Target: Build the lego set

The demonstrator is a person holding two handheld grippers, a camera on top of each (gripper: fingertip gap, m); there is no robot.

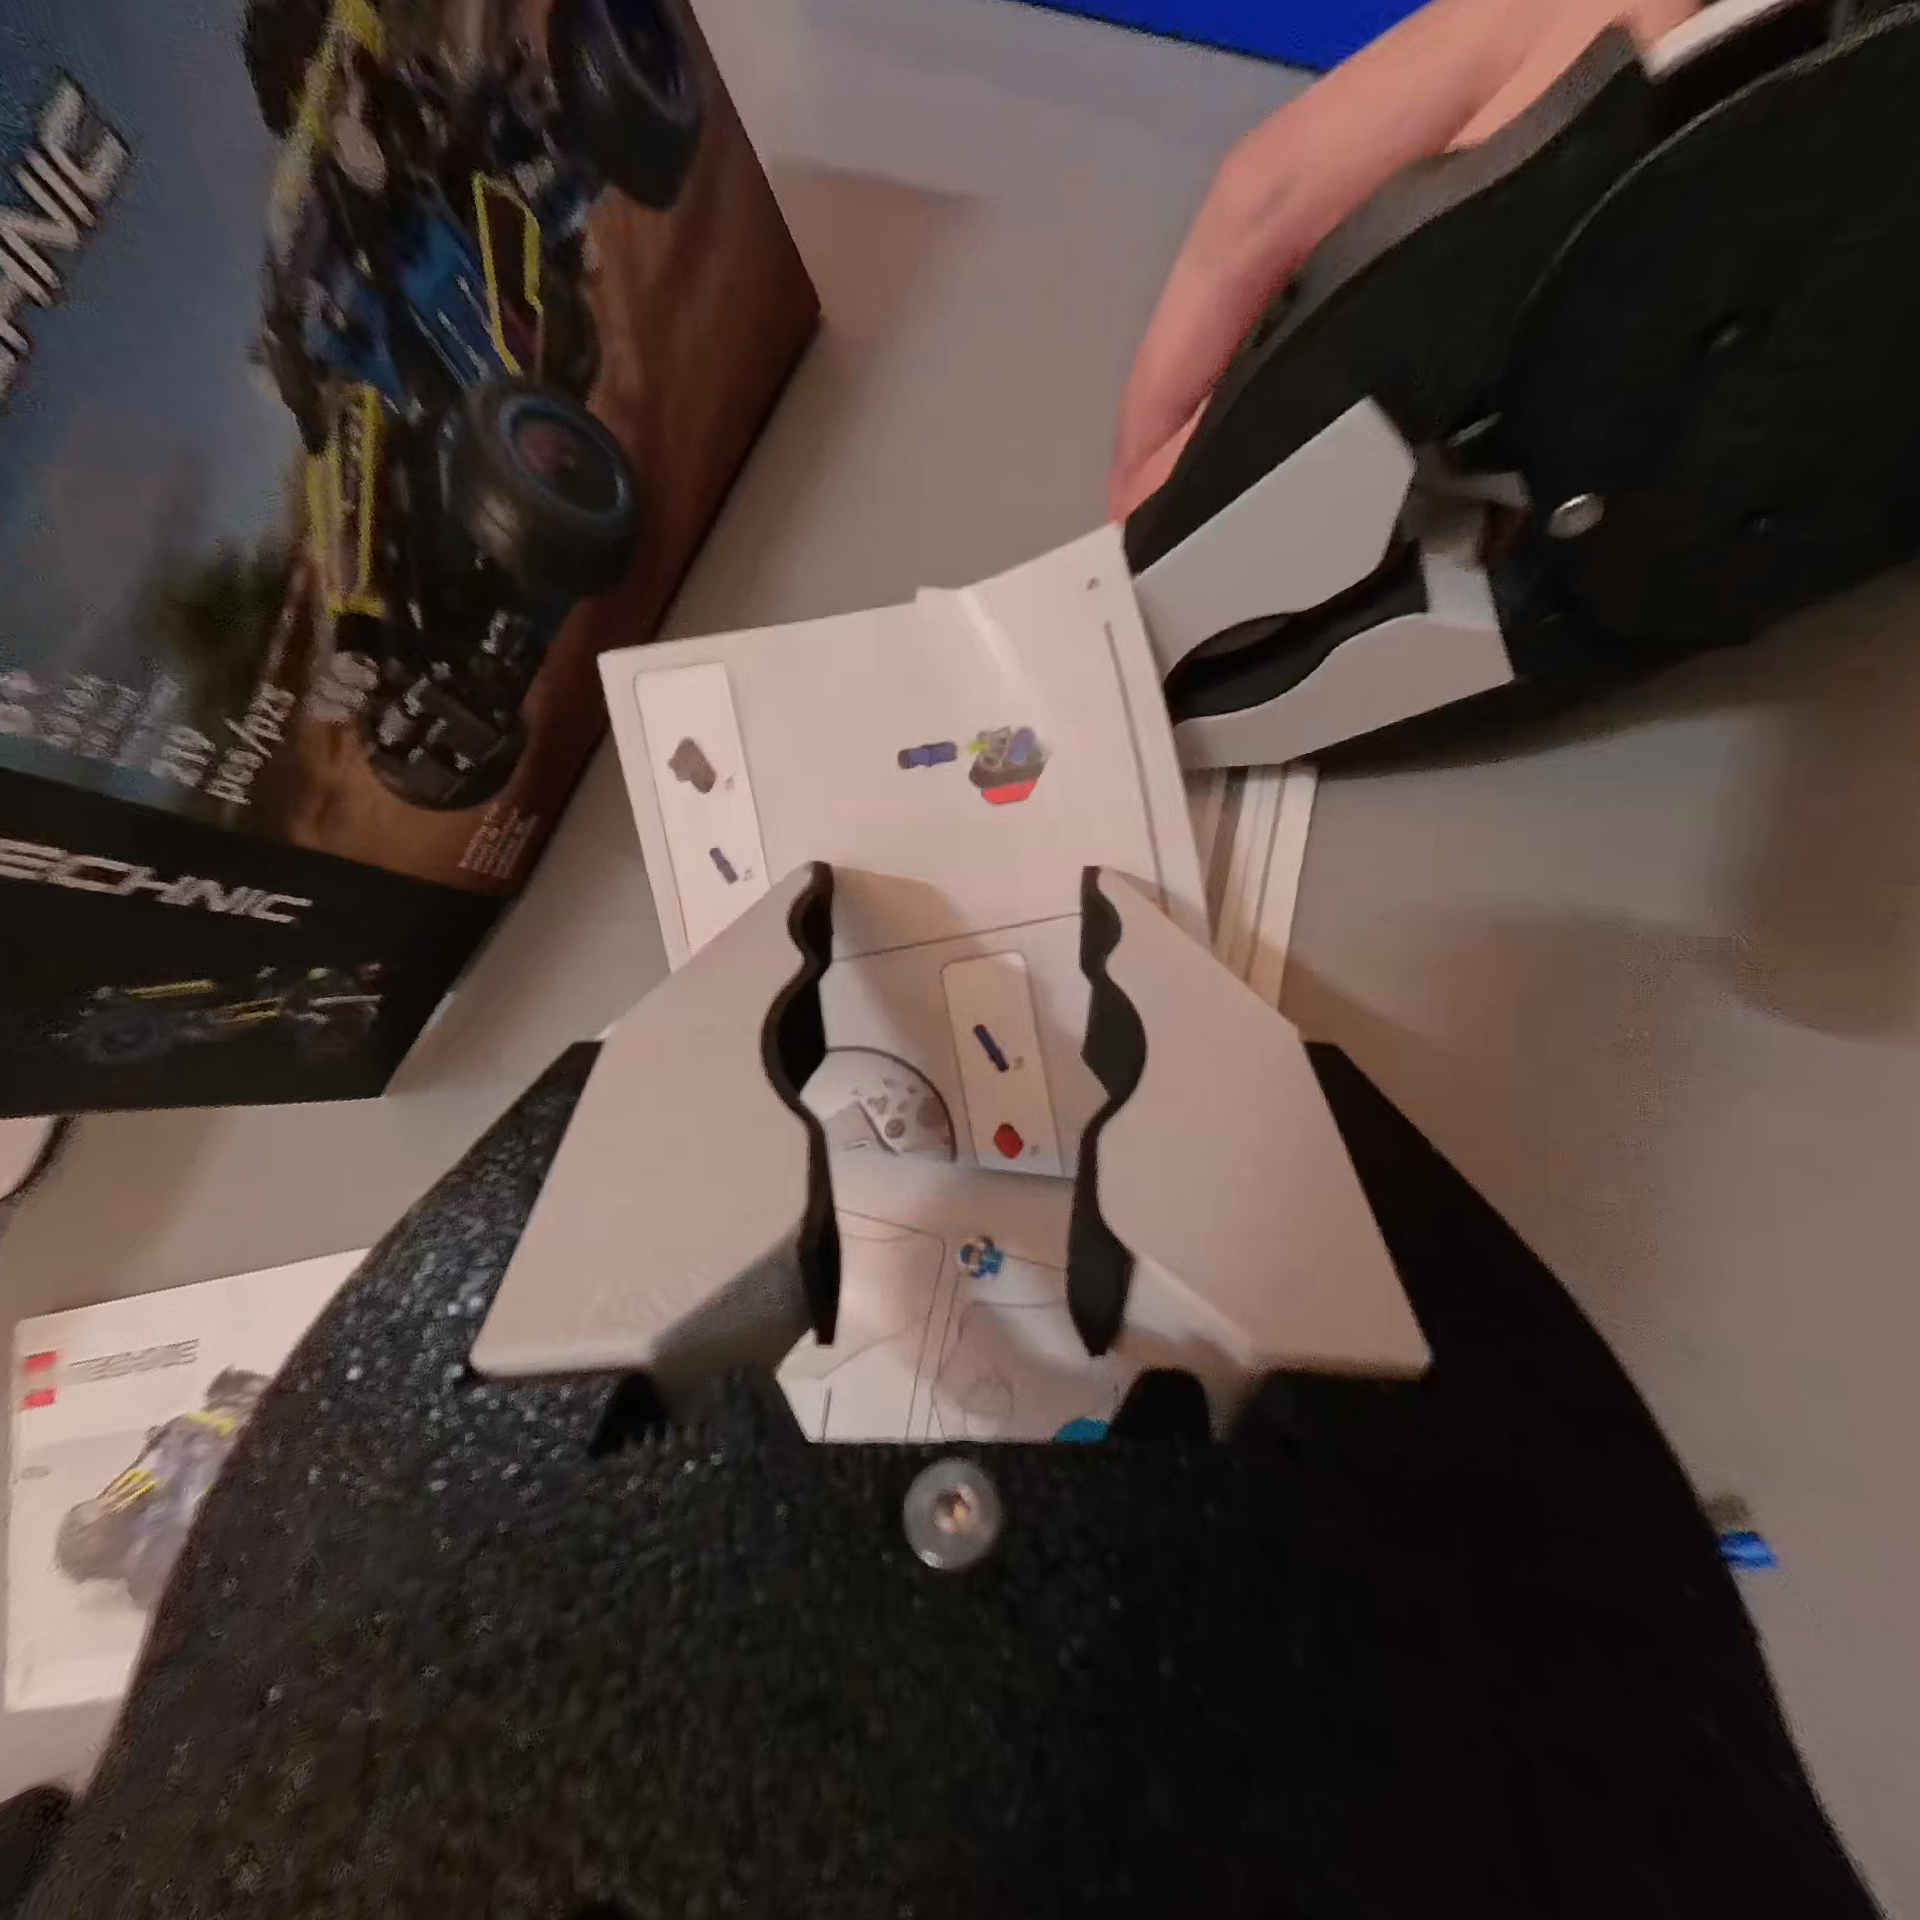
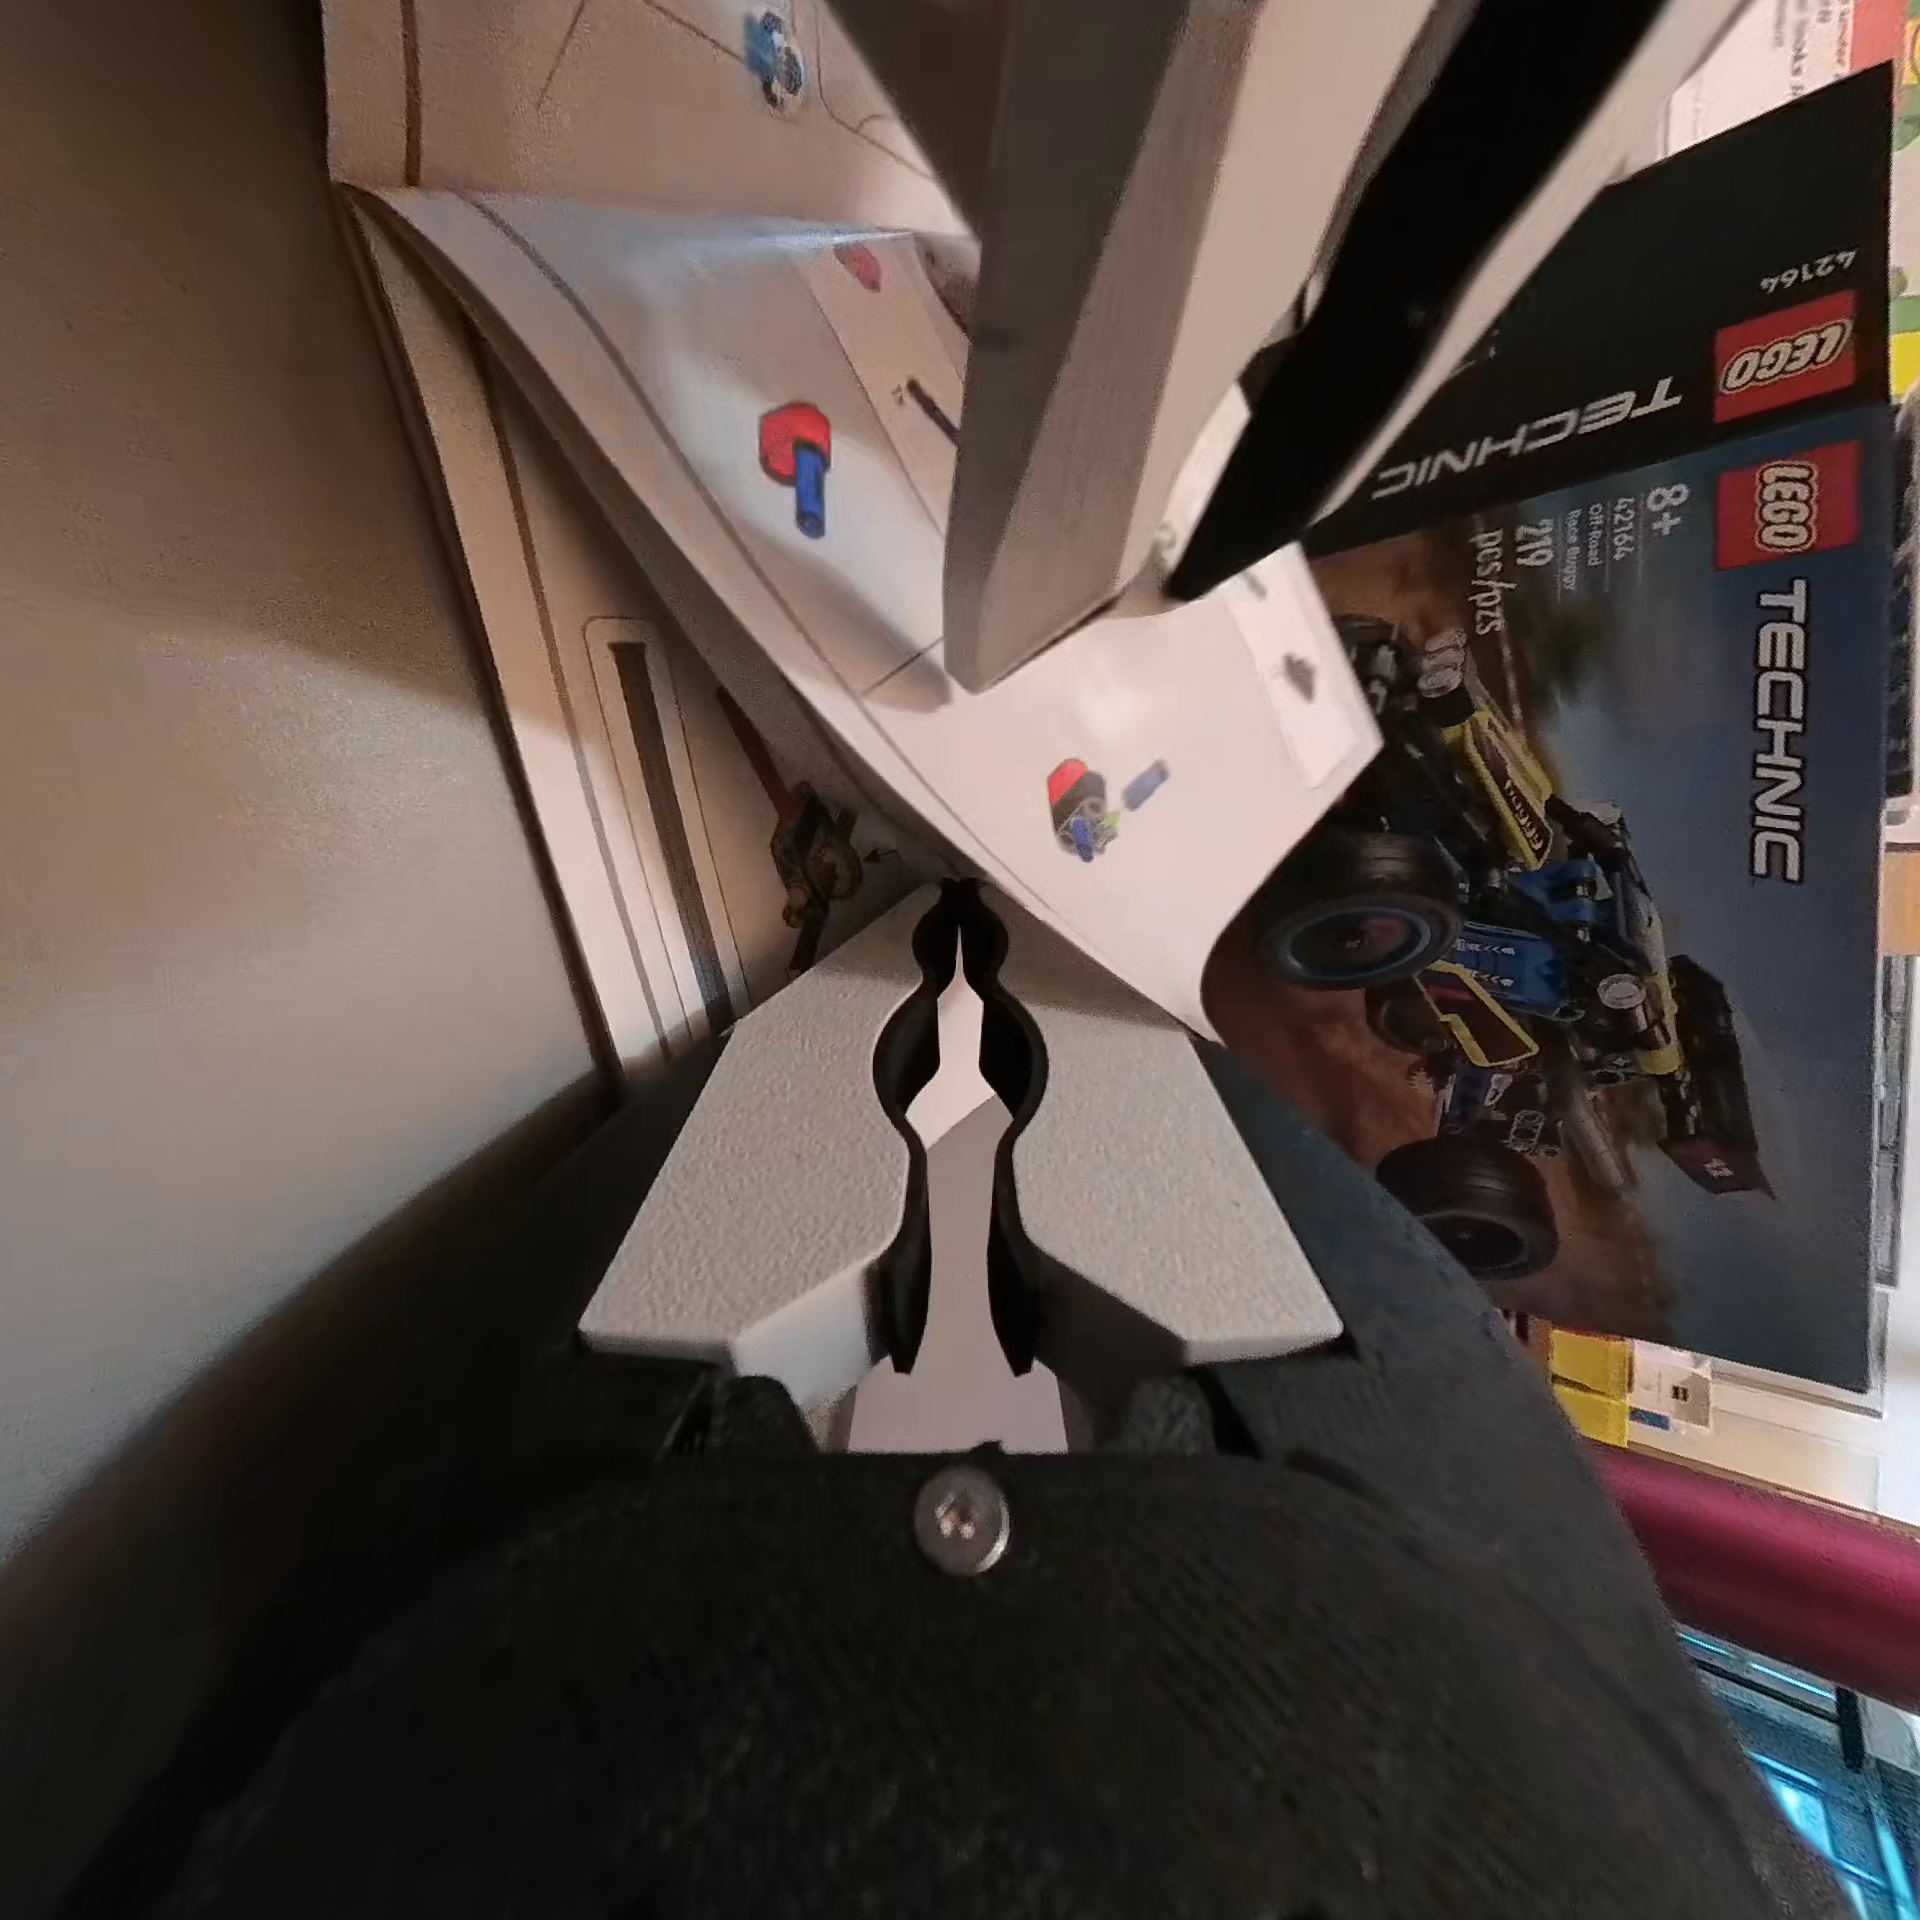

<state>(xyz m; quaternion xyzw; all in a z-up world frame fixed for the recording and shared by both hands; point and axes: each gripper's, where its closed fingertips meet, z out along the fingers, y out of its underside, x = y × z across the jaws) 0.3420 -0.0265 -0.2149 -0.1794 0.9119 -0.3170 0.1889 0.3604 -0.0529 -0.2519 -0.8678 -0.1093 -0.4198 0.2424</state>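
An open white instruction booklet (image 1: 883, 727) lies on the table. My left gripper (image 1: 956, 883) is open and empty, hovering just above the booklet's near pages. My right gripper (image 1: 1169, 675), held by a hand (image 1: 1299, 260), comes in from the right and is shut on the edge of a booklet page. That page curls up off the stack. In the right wrist view the right gripper (image 2: 961, 902) pinches the page (image 2: 1091, 727) at its tips, and the left gripper's fingers (image 2: 1039, 364) hang over the page.
The lego set box (image 1: 416, 416) stands at the left behind the booklet and also shows in the right wrist view (image 2: 1610, 883). A second booklet (image 1: 125, 1455) lies at the lower left. A small blue piece (image 1: 1745, 1553) lies on the table at the right. There is about 6 cm between the tips of the two grippers. My left gripper's tips are some 15 cm from the small blue piece (image 1: 1745, 1553).
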